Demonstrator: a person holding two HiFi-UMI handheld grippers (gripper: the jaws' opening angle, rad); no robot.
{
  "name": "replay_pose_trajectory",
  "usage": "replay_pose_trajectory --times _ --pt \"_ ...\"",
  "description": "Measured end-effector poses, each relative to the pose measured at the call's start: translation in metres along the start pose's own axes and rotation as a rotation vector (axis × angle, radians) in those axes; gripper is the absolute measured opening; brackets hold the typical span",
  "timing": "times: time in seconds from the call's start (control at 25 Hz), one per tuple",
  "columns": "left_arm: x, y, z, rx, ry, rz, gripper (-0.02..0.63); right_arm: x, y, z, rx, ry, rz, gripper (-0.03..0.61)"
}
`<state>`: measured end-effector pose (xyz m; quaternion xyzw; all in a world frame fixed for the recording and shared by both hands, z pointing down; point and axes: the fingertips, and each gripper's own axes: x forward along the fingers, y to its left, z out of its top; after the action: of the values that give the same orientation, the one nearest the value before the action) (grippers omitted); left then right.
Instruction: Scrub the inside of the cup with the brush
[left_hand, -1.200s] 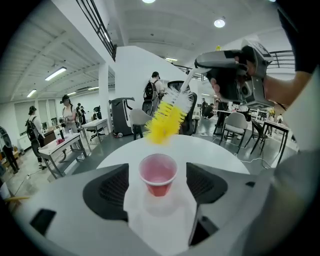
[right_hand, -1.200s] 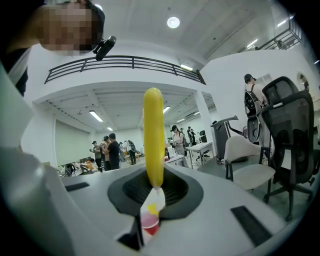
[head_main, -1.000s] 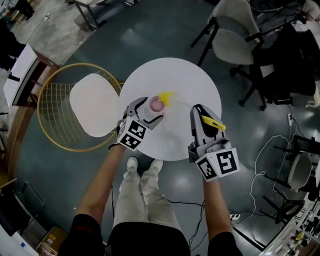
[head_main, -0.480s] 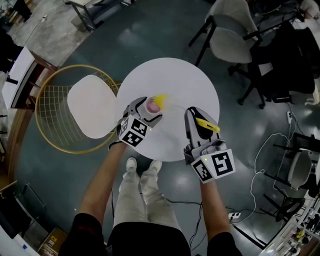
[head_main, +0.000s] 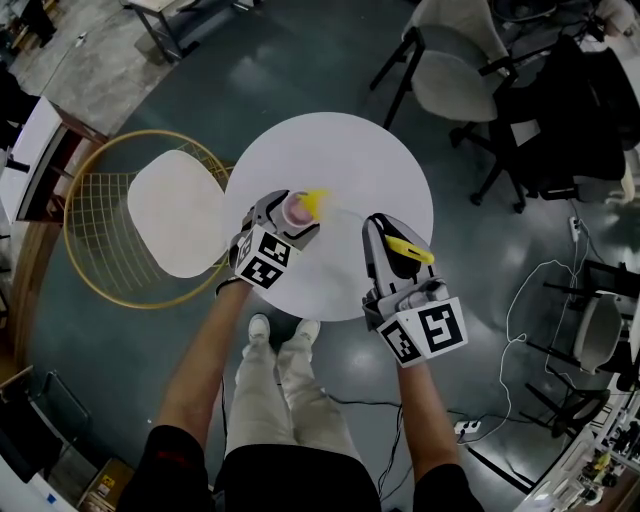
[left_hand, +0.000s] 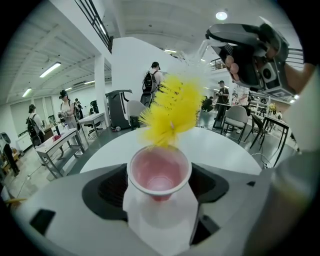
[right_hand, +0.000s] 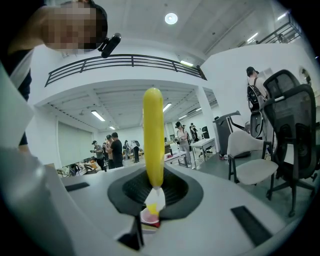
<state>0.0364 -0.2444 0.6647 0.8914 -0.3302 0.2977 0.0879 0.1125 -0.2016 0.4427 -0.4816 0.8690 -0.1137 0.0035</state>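
Jaws: left gripper (left_hand: 160, 200) clamps pink cup (left_hand: 160, 172); right gripper (right_hand: 152, 200) pinches yellow brush handle (right_hand: 153, 140). Over 1 s, bristles (left_hand: 172, 112) drop to the rim, not yet inside.

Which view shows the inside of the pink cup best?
The left gripper view: the cup has its mouth toward the camera, pink interior plain, brush bristles at its far rim. The head view shows it small from above; the right gripper view only a sliver below the brush handle.
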Motion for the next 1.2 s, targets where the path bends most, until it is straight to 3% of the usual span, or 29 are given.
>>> replay_pose_trajectory --times 0.68,1.2 --pt "-0.006 -0.004 0.003 0.119 0.055 0.015 0.365 -0.001 0.010 0.001 -0.002 0.011 0.060 0.044" --pt "-0.009 -0.013 0.005 0.236 0.076 0.021 0.364 0.008 0.013 -0.026 -0.011 0.087 0.082 0.044"
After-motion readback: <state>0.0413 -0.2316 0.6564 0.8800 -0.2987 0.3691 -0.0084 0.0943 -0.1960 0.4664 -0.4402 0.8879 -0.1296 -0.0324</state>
